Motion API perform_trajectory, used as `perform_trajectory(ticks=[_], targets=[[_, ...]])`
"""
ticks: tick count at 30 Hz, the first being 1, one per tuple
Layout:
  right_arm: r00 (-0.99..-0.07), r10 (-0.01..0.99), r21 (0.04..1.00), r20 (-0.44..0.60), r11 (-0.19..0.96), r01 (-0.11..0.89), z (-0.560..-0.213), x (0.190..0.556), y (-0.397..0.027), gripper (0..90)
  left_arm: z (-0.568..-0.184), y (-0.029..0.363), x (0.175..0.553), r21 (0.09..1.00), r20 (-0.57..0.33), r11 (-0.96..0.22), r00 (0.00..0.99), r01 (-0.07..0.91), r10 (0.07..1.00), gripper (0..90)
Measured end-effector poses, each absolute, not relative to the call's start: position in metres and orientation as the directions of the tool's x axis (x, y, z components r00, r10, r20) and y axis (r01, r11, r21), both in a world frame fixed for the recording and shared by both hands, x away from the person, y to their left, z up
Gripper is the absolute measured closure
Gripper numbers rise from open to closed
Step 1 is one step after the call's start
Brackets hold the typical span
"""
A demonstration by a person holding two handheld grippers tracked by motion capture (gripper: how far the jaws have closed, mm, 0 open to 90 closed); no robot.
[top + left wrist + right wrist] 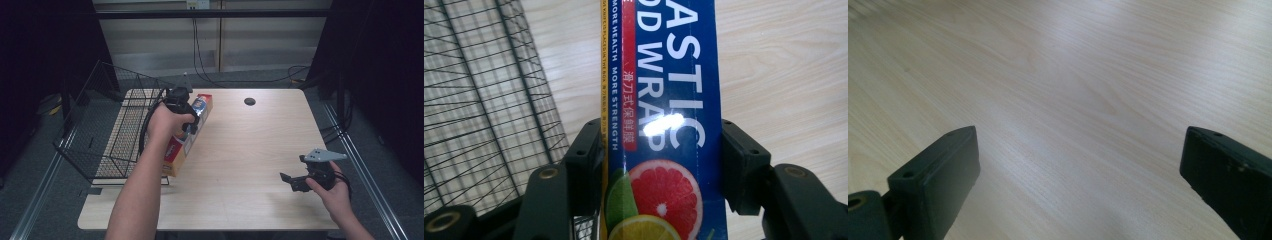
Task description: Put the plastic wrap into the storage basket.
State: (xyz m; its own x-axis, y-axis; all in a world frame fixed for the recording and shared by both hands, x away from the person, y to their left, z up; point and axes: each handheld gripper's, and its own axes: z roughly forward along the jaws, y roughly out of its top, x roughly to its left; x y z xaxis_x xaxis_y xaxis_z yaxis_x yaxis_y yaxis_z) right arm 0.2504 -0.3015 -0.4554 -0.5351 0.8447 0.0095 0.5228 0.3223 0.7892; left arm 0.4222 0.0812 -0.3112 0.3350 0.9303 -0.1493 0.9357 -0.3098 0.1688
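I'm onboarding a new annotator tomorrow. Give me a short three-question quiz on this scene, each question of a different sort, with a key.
1. True or false: the left gripper is clamped on the plastic wrap box.
2. What stands beside the box, at the table's left edge? A) wire basket B) cardboard carton C) glass bowl
3. Fill in: the right gripper's jaws stand ____ over bare wood.

Key: 1 true, both jaws press the box's sides. 2 A, the wire basket. 3 open, with nothing between them.
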Motion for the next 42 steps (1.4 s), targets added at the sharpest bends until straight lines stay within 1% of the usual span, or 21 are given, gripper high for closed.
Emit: perform_trajectory(ticks=[13, 15, 18, 19, 22, 26, 29, 42], targets=[[-0.535, 0.845, 0.789, 0.009, 0.322, 0.523, -0.455, 0.25, -0.301, 2.6, -0.292, 0.096, 0.42, 0.16, -0.152, -0.277, 0.301, 0.948, 0.942, 44.6], [-0.532, 0.847, 0.79, 0.006, 0.322, 0.521, -0.455, 0.25, -0.302, 2.6, -0.29, 0.098, 0.42, 0.159, -0.148, -0.286, 0.309, 0.945, 0.94, 44.7], [-0.532, 0.847, 0.79, 0.008, 0.32, 0.522, -0.454, 0.249, -0.302, 2.6, -0.284, 0.103, 0.419, 0.155, -0.159, -0.277, 0.3, 0.948, 0.941, 44.7], [-0.53, 0.848, 0.79, 0.014, 0.316, 0.526, -0.454, 0.249, -0.303, 2.6, -0.28, 0.106, 0.418, 0.157, -0.147, -0.279, 0.302, 0.947, 0.942, 44.7], [-0.532, 0.847, 0.79, 0.014, 0.317, 0.525, -0.454, 0.249, -0.303, 2.6, -0.274, 0.112, 0.417, 0.169, -0.154, -0.26, 0.286, 0.951, 0.946, 44.7], [-0.535, 0.845, 0.791, 0.007, 0.323, 0.52, -0.454, 0.249, -0.302, 2.6, -0.267, 0.12, 0.417, 0.159, -0.145, -0.267, 0.29, 0.95, 0.946, 44.8], [-0.537, 0.844, 0.791, 0.006, 0.324, 0.519, -0.454, 0.249, -0.302, 2.6, -0.265, 0.122, 0.416, 0.168, -0.155, -0.245, 0.271, 0.955, 0.95, 44.8], [-0.535, 0.845, 0.791, 0.006, 0.323, 0.52, -0.454, 0.249, -0.302, 2.6, -0.254, 0.143, 0.415, 0.179, -0.15, -0.214, 0.241, 0.96, 0.959, 44.8]])
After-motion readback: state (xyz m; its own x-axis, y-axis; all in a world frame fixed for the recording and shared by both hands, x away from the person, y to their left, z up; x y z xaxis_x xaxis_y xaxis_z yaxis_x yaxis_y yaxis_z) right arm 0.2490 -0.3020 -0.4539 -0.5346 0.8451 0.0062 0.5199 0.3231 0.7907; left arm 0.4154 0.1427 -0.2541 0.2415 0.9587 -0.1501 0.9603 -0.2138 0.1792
